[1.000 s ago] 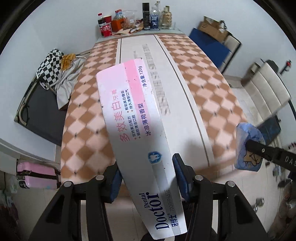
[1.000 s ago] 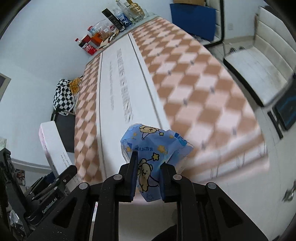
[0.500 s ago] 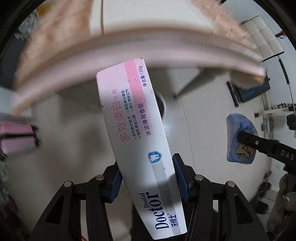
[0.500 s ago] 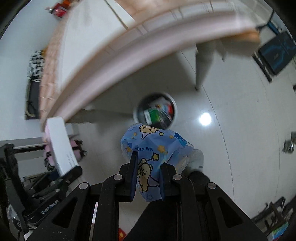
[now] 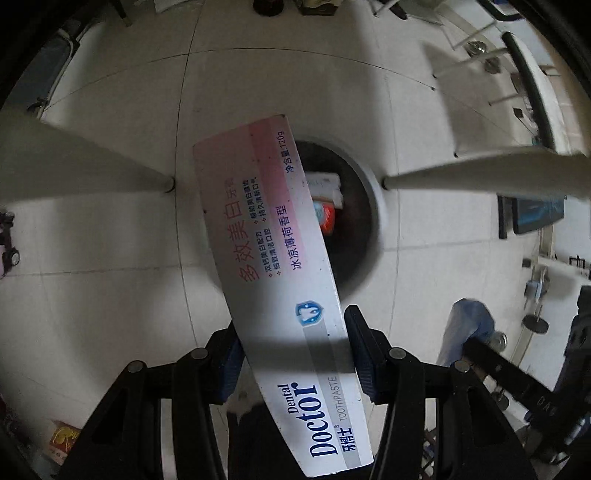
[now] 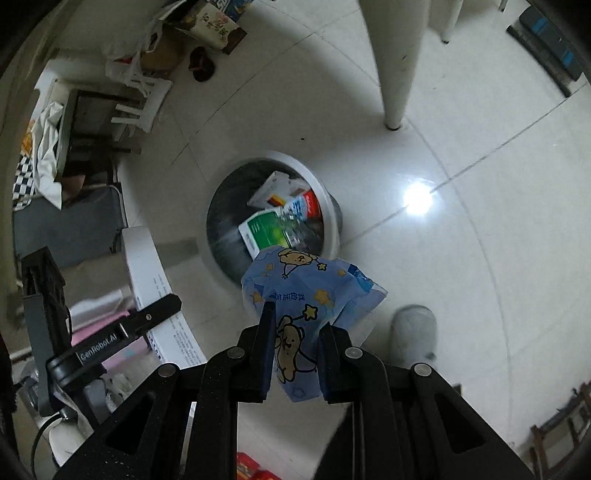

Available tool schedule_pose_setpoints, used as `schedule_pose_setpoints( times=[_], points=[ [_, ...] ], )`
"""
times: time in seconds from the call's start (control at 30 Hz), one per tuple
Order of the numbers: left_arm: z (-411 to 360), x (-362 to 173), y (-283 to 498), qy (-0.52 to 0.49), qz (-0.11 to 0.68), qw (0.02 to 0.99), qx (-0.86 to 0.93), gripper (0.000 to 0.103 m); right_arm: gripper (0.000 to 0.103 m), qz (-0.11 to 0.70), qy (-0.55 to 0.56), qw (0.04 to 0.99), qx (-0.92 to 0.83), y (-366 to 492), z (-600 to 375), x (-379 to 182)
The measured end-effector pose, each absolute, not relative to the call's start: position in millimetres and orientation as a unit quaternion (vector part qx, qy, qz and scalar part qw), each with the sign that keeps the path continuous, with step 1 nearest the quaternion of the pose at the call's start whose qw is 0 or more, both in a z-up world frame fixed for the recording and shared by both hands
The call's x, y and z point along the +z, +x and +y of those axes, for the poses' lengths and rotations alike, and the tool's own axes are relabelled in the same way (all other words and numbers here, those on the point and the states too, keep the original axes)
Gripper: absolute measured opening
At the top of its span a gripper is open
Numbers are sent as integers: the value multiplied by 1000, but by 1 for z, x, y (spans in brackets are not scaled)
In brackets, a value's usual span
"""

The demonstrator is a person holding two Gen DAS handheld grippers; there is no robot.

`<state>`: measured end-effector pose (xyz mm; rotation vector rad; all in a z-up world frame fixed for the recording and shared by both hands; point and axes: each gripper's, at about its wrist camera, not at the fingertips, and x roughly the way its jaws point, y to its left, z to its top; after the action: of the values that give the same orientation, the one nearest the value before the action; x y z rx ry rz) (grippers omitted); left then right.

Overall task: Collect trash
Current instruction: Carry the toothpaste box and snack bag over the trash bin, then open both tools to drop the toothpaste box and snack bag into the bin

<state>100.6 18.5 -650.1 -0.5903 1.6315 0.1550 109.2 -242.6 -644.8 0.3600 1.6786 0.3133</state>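
My left gripper (image 5: 293,339) is shut on a long white and pink toothpaste box (image 5: 273,258) and holds it above a round white trash bin (image 5: 373,206). My right gripper (image 6: 295,332) is shut on a crumpled blue wrapper with bear pictures (image 6: 310,291), just short of the same bin (image 6: 332,218). The bin holds several boxes and wrappers. The toothpaste box (image 6: 155,284) and the left gripper (image 6: 110,343) show at the left of the right wrist view. The blue wrapper (image 5: 465,332) shows at the lower right of the left wrist view.
Two white table legs (image 5: 92,166) (image 5: 480,173) stand on either side of the bin on the pale tiled floor (image 6: 461,258). A dark chair with clothes (image 6: 74,155) and cardboard boxes (image 6: 207,22) are at the left. A grey shoe (image 6: 413,336) is by the wrapper.
Both grippers have swung down from the tabletop to the floor. The bin under the table is now closer and centred in both views. Both still hold their items.
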Motion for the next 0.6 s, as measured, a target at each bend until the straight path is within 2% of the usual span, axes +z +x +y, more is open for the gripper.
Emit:
schedule_pose_setpoints(
  times=[0.23, 0.27, 0.3, 0.33, 0.37, 0.4, 0.47, 0.5, 0.53, 0.6],
  points=[
    [30, -707, 122, -272, 718, 636, 73, 50, 20, 735, 169, 635, 170, 149, -203, -718],
    [33, -712, 119, -282, 717, 633, 75, 52, 21, 738, 167, 632, 171, 153, -196, -727],
    [34, -715, 112, -288, 715, 632, 78, 59, 22, 740, 169, 628, 173, 156, -192, -735],
    [36, -717, 109, -295, 712, 632, 86, 80, 23, 742, 170, 624, 175, 160, -186, -744],
    [38, -718, 105, -301, 709, 631, 90, 92, 31, 746, 169, 620, 175, 162, -182, -750],
    [38, -719, 103, -307, 707, 631, 92, 92, 43, 749, 167, 617, 174, 165, -179, -756],
    [40, -722, 98, -306, 708, 628, 99, 92, 53, 750, 166, 615, 179, 167, -173, -764],
    [40, -722, 94, -302, 709, 629, 104, 92, 62, 750, 159, 617, 179, 169, -171, -765],
    [40, -721, 91, -297, 710, 629, 110, 92, 67, 749, 160, 617, 182, 169, -170, -765],
    [39, -718, 84, -288, 709, 632, 121, 92, 87, 744, 154, 623, 189, 171, -168, -762]
  ],
)
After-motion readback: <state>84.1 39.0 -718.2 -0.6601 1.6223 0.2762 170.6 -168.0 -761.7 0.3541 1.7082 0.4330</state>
